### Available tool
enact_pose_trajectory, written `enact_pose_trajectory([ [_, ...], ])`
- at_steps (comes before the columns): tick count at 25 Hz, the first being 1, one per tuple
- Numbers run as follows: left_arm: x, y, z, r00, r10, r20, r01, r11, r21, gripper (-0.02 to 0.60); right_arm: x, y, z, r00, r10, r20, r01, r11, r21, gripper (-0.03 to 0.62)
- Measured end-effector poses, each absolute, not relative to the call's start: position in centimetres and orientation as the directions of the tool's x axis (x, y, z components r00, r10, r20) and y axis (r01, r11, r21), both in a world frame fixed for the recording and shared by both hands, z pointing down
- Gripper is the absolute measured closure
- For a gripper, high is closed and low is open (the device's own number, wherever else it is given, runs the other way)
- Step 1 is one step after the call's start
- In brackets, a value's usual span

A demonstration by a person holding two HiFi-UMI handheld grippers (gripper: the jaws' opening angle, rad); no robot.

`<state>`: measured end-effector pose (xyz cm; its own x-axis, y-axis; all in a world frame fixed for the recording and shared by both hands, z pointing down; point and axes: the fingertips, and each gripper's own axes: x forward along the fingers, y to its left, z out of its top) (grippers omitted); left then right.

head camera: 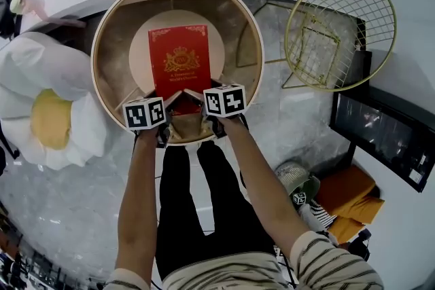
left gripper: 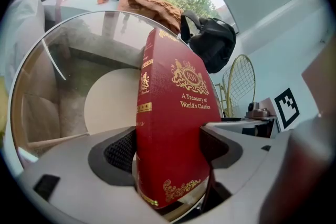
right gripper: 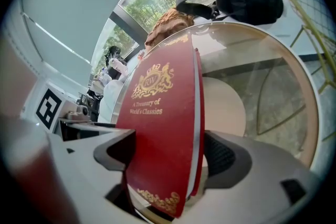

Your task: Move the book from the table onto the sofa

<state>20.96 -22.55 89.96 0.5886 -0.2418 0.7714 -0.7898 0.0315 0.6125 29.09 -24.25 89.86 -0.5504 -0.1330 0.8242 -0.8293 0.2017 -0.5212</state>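
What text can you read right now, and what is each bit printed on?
"A Treasury of World's Classics": gilt lettering on the front cover of the red book.
"RW": inside the gilt crest above that title.
Spine lettering: too small to read.
Marker cubes: black-and-white square patterns only, no words.
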Motion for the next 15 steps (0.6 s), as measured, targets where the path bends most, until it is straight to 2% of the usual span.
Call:
enact_pose_trajectory([
  [15, 20.78, -21.8, 89.58, 0.561, -0.236, 0.794, -0.806, 0.066, 0.589, 0.222, 28.97, -23.58, 89.51, -0.544, -0.108, 0.832, -0.83, 0.217, -0.514, 0.22],
])
